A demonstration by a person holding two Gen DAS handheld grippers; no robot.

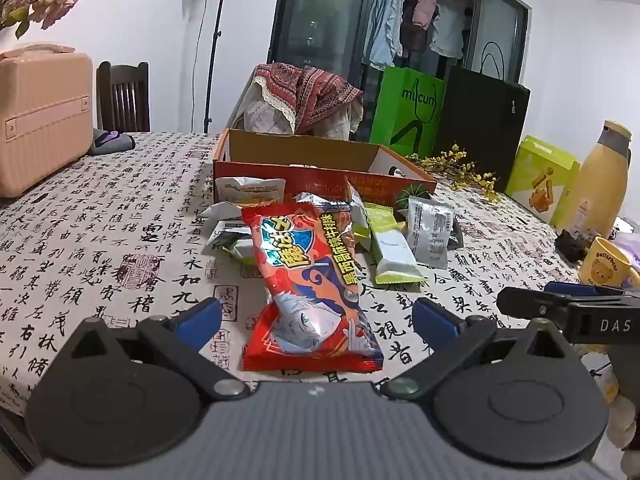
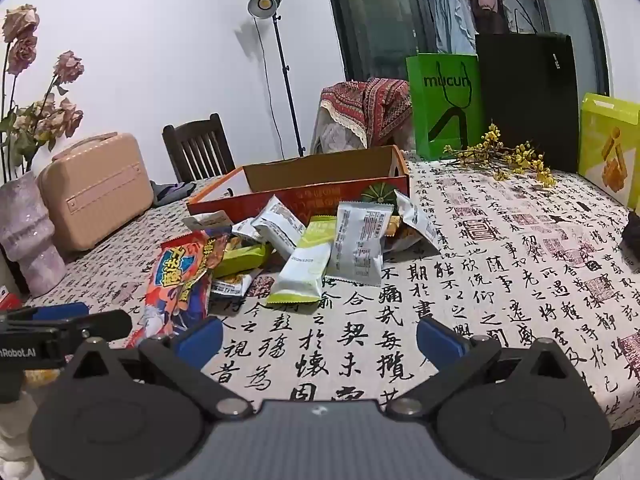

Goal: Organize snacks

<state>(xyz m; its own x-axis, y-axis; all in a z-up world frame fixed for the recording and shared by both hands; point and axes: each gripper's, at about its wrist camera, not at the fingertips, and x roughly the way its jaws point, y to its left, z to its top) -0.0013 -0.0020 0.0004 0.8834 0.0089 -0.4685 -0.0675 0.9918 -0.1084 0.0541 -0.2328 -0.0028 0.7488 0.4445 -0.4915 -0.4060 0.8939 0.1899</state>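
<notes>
Left wrist view shows the left claw (image 1: 316,316) wide open and holding nothing. Right between its blue fingers (image 1: 200,316), down on the table (image 1: 100,240), lies the red bag (image 1: 310,288). The bag's long side runs straight away from the claw, so the fingers stand on its two long sides. Past it sits the pile of small snacks (image 1: 396,248), and behind that the box (image 1: 320,160), open on top.

In the right wrist view the right claw (image 2: 320,340) is wide open and empty too, with only bare cloth between its fingers. The red bag (image 2: 180,280) lies off to its left. So the left claw looks nearer to the bag and is likely the one to grab it.
</notes>
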